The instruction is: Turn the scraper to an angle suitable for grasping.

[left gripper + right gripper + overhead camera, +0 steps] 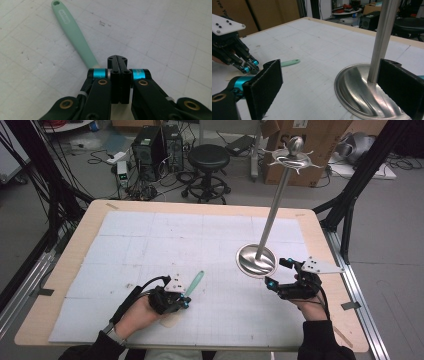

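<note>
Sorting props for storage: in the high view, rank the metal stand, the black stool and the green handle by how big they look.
1. Metal stand, tallest by far.
2. Black stool, though it sits farther back, so its true size is unsure.
3. Green handle, partly hidden by the left tongs.

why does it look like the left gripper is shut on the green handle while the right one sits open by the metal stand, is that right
Not quite. The left gripper is shut, but on nothing: in the left gripper view its fingers meet beside the green handle, which lies free on the mat. The right gripper does sit open by the metal stand.
</note>
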